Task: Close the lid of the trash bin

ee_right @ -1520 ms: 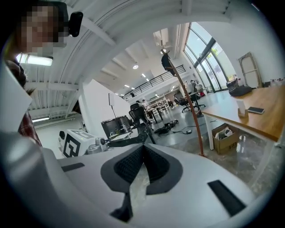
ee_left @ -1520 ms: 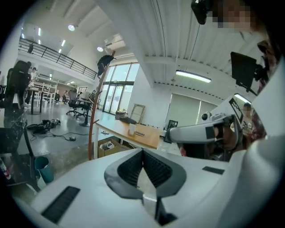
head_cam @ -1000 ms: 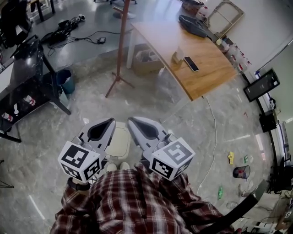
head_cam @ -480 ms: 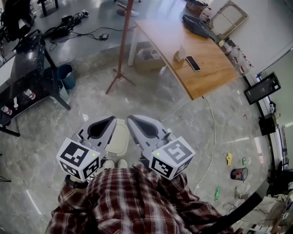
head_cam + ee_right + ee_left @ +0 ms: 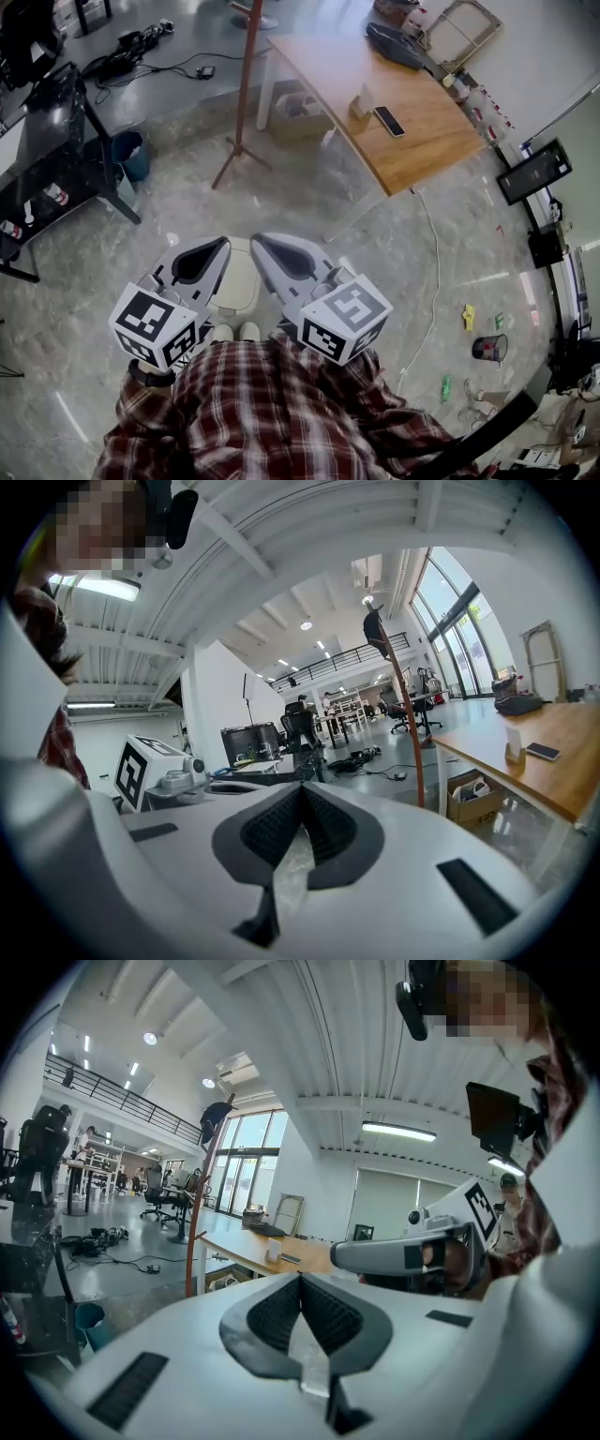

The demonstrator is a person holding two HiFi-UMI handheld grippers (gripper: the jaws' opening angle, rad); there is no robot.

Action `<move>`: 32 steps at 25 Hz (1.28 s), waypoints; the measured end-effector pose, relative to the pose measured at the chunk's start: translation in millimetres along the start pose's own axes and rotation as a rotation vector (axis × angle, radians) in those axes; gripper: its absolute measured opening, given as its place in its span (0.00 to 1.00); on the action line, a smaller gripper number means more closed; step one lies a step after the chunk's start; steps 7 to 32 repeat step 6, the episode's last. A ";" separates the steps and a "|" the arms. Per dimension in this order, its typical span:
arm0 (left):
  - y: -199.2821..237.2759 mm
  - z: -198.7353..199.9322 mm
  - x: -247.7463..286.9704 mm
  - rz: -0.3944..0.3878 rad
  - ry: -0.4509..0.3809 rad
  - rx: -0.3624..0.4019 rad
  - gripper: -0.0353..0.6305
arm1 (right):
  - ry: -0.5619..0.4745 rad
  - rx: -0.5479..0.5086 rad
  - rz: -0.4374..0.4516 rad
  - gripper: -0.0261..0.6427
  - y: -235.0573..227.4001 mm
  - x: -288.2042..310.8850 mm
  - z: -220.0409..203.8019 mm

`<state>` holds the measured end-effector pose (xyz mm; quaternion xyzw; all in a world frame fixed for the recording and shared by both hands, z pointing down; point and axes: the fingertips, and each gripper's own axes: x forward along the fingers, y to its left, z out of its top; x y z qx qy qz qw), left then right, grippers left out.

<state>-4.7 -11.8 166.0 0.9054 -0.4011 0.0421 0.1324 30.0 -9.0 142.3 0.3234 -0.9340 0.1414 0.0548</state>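
Standing on the grey stone floor (image 5: 375, 244) just ahead of the person's shoes (image 5: 236, 332), the trash bin (image 5: 239, 281) shows its cream top to the head view. Its long axis runs straight away from the person, and the lid seems to lie flat. The left gripper (image 5: 300, 1279) and right gripper (image 5: 302, 789) flank it in that view, each with jaws pressed together on nothing.

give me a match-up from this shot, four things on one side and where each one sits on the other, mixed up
1 phone
2 trash bin
3 cardboard box
4 blue bucket

a under the wooden table
b beside the black table
c on the wooden table
d on the floor between the left gripper and right gripper

Pairs: 1-c, 2-d, 3-a, 4-b
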 end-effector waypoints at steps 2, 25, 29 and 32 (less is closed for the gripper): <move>-1.0 0.7 -0.5 0.001 0.002 0.005 0.07 | -0.004 -0.002 0.000 0.06 1.0 -1.0 0.5; -6.2 1.9 0.2 0.004 -0.004 0.014 0.07 | -0.005 -0.026 0.003 0.06 2.2 -4.6 -0.6; -6.2 1.9 0.2 0.004 -0.004 0.014 0.07 | -0.005 -0.026 0.003 0.06 2.2 -4.6 -0.6; -6.2 1.9 0.2 0.004 -0.004 0.014 0.07 | -0.005 -0.026 0.003 0.06 2.2 -4.6 -0.6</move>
